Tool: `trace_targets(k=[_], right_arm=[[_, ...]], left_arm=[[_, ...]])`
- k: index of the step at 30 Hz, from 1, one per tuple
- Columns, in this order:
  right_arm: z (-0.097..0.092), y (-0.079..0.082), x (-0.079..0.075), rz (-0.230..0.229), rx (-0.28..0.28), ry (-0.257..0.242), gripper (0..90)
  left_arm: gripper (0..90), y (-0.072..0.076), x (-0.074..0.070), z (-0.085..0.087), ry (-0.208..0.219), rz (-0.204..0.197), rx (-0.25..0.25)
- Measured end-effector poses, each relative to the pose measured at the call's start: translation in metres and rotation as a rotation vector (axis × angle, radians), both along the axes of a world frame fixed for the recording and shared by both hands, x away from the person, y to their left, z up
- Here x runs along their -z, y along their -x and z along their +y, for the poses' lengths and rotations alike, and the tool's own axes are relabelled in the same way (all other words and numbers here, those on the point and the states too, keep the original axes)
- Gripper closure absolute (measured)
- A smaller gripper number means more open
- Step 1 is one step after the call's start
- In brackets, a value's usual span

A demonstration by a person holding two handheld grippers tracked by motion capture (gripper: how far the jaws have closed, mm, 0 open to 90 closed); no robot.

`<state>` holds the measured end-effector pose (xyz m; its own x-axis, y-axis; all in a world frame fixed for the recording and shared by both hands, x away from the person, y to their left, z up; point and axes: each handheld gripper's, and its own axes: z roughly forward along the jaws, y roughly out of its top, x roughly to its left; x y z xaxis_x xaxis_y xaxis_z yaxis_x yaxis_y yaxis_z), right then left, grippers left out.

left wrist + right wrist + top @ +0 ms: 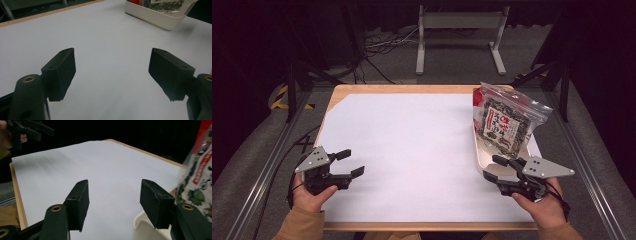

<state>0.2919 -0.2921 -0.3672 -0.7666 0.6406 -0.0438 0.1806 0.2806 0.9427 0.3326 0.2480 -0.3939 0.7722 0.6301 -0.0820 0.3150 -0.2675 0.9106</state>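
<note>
A clear zip bag (504,120) with a dark printed snack packet inside stands leaning in a white tray (477,150) at the table's right side. My right gripper (491,167) is open at the tray's near end, its jaws pointing left over the tray's corner with nothing between them. In the right gripper view the jaws (114,182) stand wide apart, the bag (197,182) beside the right jaw and the tray rim (140,220) beneath it. My left gripper (354,162) is open and empty low over the white sheet at the near left. The left gripper view (113,52) faces the tray (150,15).
A white sheet (412,145) covers most of the wooden table (377,89). Metal rails (267,165) run along both sides. Behind the table, a white metal stand (459,35) and cables lie on the grey floor.
</note>
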Motion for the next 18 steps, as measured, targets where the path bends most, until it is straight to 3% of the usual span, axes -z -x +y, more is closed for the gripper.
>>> trace_targets(k=[6,18], right_arm=[[0.016,-0.003,0.018,0.014,-0.042,0.008,39.8],[0.025,-0.006,0.035,0.008,-0.052,0.017,39.8]], left_arm=[[23.1,-0.002,0.004,0.003,0.014,0.005,0.008],[23.2,-0.003,0.007,0.002,0.015,0.003,0.015]])
